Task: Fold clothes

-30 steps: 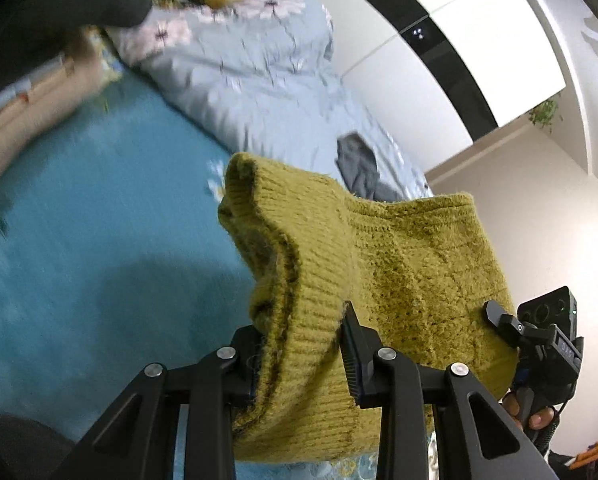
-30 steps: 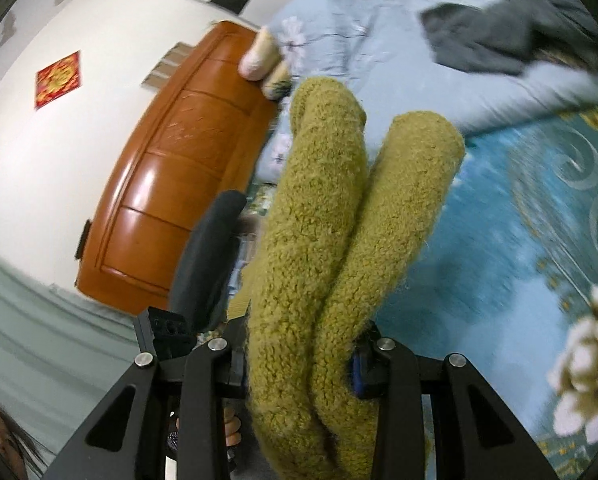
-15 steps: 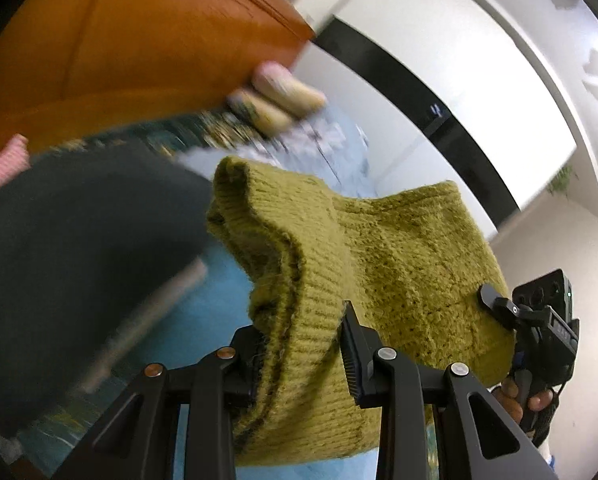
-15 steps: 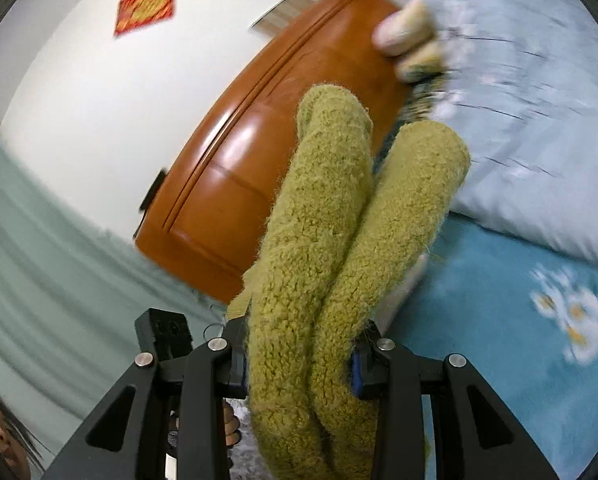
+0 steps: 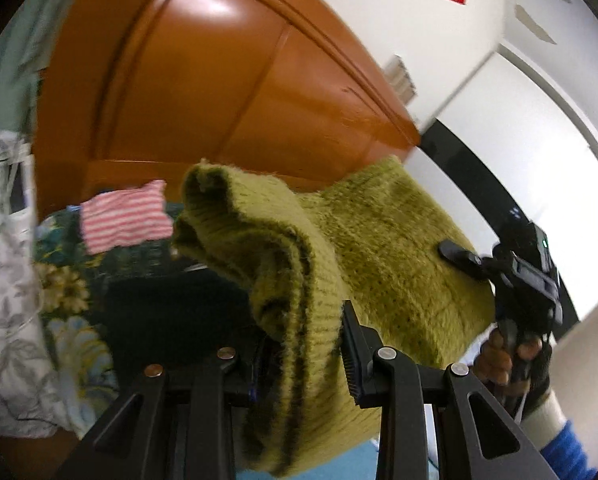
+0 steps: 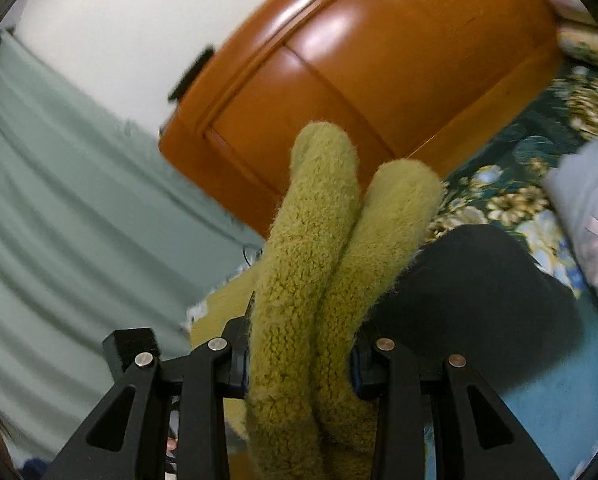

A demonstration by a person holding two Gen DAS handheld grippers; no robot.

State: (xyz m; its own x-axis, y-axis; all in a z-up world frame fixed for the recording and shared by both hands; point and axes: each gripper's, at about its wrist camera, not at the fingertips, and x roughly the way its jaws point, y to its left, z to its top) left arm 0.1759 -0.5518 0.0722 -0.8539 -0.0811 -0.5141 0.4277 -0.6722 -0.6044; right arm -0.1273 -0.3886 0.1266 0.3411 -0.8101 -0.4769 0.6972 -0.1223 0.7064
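Olive sweater (image 5: pixel 395 248) edges | clamped: left tool (image 5: pixel 299 344), right tool (image 6: pixel 299 354)

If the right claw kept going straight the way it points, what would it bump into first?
Probably the orange wooden headboard, which sits dead ahead beyond the yellow-green sweater pinched in the right claw. Depth is hard to judge here.
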